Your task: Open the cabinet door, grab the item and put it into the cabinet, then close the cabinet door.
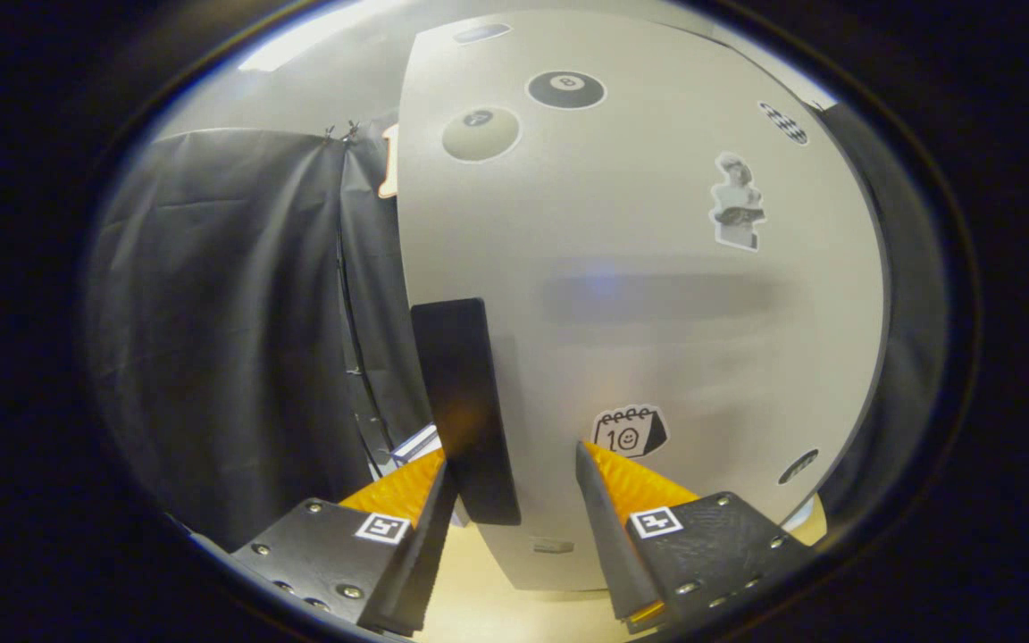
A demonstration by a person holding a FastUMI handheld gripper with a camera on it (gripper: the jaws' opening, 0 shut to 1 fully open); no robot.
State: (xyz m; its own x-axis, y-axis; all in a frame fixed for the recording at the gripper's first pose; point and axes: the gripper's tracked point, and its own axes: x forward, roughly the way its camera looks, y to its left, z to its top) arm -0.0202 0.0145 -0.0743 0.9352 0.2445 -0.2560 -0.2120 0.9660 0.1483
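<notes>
Most of the frame's centre and right is the pale cabinet door (657, 268), dotted with stickers, billiard balls at top, a bust upper right, a calendar sticker (629, 431) low centre. Black cloth (229, 330) hangs at left. A dark upright handle (464, 406) sits on the door's left edge. At bottom centre, the gripper (510, 469) stands released, its fingers spread with the handle just inside the left finger (416, 527), contact unclear

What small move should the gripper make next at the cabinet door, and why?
Probably close the gripper on the black handle. The fingers stand open on either side of it, the handle sits between them at the door edge, and neither finger clearly presses it.
</notes>
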